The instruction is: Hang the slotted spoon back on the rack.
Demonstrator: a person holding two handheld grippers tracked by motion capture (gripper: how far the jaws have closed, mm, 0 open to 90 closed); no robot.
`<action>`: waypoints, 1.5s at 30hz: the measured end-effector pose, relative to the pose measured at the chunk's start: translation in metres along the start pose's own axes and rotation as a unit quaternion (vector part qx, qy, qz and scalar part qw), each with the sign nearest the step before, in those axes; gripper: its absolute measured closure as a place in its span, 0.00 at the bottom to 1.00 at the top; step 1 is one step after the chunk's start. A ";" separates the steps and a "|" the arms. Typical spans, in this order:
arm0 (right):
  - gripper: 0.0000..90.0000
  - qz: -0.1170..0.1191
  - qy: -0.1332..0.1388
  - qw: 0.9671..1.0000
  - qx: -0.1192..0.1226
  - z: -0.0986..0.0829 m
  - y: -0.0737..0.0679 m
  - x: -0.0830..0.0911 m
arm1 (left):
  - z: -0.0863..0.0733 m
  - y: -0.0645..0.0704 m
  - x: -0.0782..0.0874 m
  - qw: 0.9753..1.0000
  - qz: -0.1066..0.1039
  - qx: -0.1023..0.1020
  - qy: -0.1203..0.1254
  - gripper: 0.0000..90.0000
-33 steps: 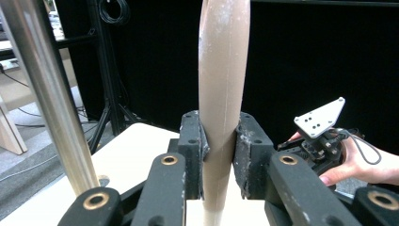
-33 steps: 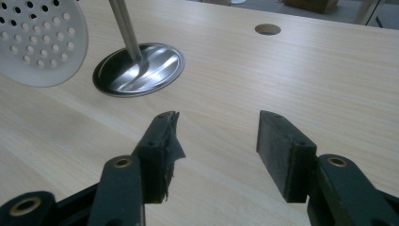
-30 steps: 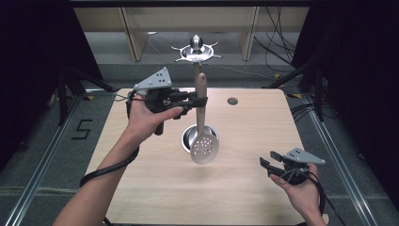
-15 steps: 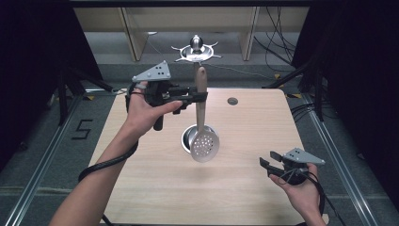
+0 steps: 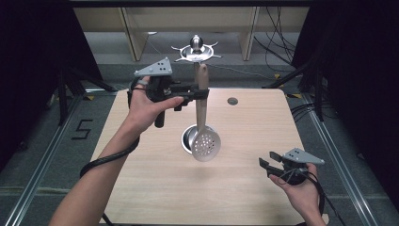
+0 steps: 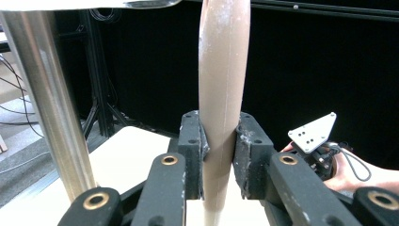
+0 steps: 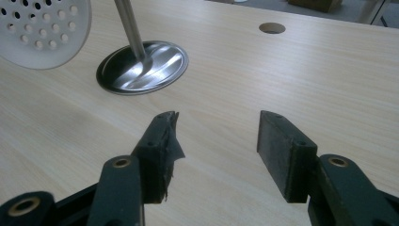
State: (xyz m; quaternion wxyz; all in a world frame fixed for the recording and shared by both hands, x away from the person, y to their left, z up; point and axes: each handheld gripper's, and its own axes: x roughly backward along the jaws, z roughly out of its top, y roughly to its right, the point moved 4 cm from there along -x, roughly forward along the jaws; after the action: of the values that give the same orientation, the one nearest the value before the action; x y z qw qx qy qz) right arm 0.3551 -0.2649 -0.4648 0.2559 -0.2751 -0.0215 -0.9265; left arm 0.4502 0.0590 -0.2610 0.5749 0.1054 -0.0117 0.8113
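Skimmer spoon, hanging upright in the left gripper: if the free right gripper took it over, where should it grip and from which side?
Probably the bare wooden handle of the skimmer spoon just below the left gripper, coming in level from the person's right. That stretch is straight and narrow; the perforated bowl is broad and round. The right gripper is open.

One desk [image 5: 141, 188] carries the scene. One skimmer spoon [image 5: 203, 127] with a pale wooden handle and a perforated round head hangs above it. One metal stand [image 5: 196, 49] rises from a round steel base [image 7: 142, 67] at the desk's middle. One small round hole [image 5: 232, 100] sits at the far right of the desk. Two grippers are present: the left gripper [image 5: 200, 92] and the right gripper [image 5: 266, 165], each with two jaws, held by two hands.
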 end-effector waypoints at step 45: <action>0.53 0.000 -0.003 1.000 -0.003 -0.001 0.000 -0.001 | -0.003 -0.018 0.000 0.999 -0.004 0.036 0.013 0.82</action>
State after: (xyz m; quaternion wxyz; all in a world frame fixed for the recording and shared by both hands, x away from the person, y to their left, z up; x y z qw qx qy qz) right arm 0.3554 -0.2641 -0.4663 0.2548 -0.2787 -0.0198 -0.9257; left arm 0.4662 0.0654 -0.2659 0.5740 0.1154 0.0255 0.8103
